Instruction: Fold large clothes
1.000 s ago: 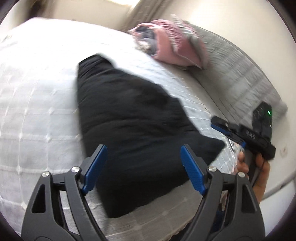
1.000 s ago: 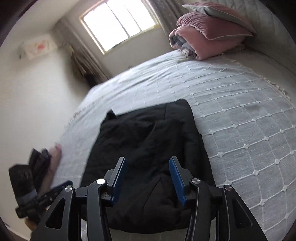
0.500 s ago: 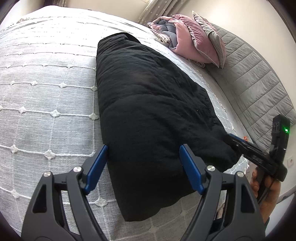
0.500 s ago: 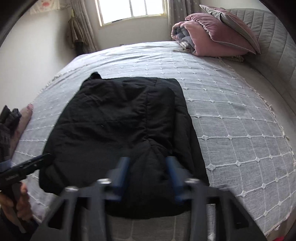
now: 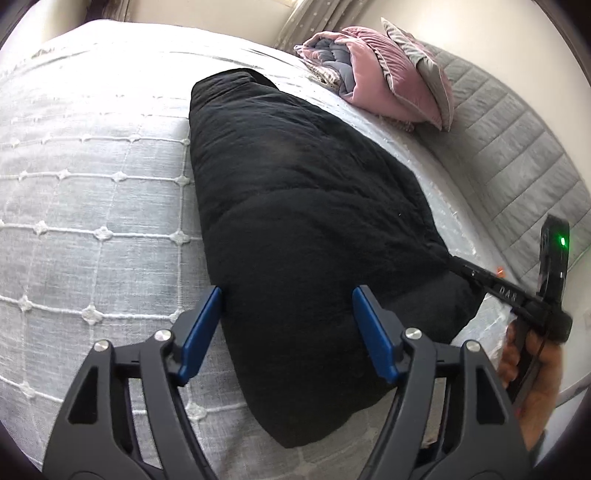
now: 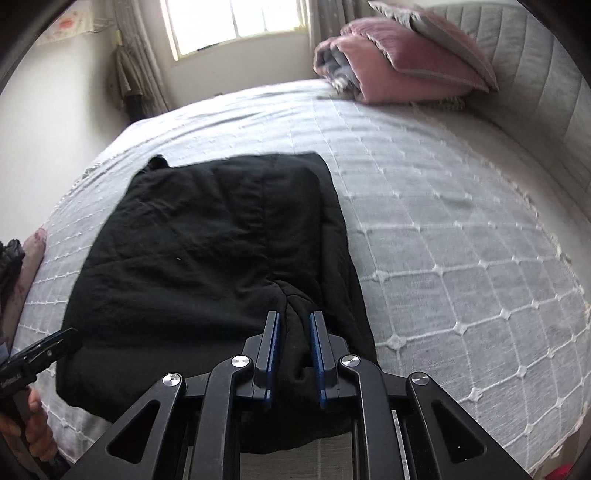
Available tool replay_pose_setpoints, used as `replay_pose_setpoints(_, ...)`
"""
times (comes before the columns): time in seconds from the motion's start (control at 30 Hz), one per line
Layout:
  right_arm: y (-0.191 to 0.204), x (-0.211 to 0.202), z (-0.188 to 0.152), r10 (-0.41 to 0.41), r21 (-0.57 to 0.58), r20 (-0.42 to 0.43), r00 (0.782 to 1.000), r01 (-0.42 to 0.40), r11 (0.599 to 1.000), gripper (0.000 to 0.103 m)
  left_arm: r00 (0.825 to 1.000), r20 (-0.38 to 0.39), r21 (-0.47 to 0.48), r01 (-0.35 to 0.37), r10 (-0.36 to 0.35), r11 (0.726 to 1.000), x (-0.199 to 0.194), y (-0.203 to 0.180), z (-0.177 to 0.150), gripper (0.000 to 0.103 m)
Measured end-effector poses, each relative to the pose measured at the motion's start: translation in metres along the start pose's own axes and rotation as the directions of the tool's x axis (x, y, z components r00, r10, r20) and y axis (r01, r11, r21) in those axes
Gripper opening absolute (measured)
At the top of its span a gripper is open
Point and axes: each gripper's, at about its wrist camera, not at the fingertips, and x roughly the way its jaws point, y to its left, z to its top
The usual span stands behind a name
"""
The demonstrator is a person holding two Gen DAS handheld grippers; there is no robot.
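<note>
A large black padded garment (image 5: 303, 206) lies partly folded on the grey quilted bed; it also shows in the right wrist view (image 6: 207, 251). My left gripper (image 5: 288, 317) is open, its blue pads straddling the garment's near corner at the bed's edge, not pinching it. My right gripper (image 6: 293, 343) is shut on a bunched fold of the garment's near edge. In the left wrist view the right gripper (image 5: 461, 264) reaches into the garment's right corner.
The bed (image 6: 461, 266) has a grey quilted cover with a white grid. Pink and grey folded bedding and pillows (image 6: 399, 66) sit at the head by the padded headboard (image 6: 535, 74). A window (image 6: 236, 22) and a curtain stand beyond the bed.
My right gripper has closed from open onto a fold of the garment's near edge. My left gripper stays open at the other near corner, a little closer.
</note>
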Motion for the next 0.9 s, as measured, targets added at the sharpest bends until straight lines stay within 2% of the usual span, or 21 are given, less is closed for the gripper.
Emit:
replay_pose_setpoints(0.1,-0.008,0.007,0.000,-0.003,0.019,-0.013,1.000,0.003,1.000,0.015,1.000,0.008,0.023,-0.026,0.026,0.999,0.001,-0.004,-0.003,0.074)
replay_pose_setpoints(0.27,-0.004,0.019,-0.004,-0.069,-0.019,-0.039,0.997,0.068,0.998,0.015,0.997,0.003,0.047,-0.079,0.078,0.996,0.008,-0.005,-0.007,0.074)
replay_pose_setpoints(0.4,0.002,0.014,-0.008,-0.105,-0.049,-0.021,0.994,0.104,0.993,0.016,0.997,-0.018,0.035,-0.076,0.077,0.996,0.013,-0.001,-0.007,0.075)
replay_pose_setpoints(0.57,0.014,-0.016,-0.008,-0.153,-0.083,0.097,0.983,0.161,0.983,0.023,0.996,-0.028,0.027,-0.083,0.083,0.996,0.018,0.000,-0.008,0.075)
replay_pose_setpoints(0.7,0.034,-0.043,-0.013,-0.074,-0.129,0.193,0.978,0.100,0.987,0.023,0.994,-0.018,0.040,-0.109,0.110,0.993,0.019,-0.005,-0.009,0.075)
replay_pose_setpoints(0.8,0.054,-0.031,-0.020,-0.097,-0.215,0.154,0.983,0.129,0.968,0.023,0.993,-0.011,0.046,-0.119,0.120,0.992,0.019,-0.007,-0.010,0.075)
replay_pose_setpoints(0.9,0.063,-0.002,-0.027,-0.179,-0.267,0.072,0.981,0.192,0.944,0.023,0.993,-0.012,0.049,-0.118,0.119,0.992,0.019,-0.006,-0.010,0.075)
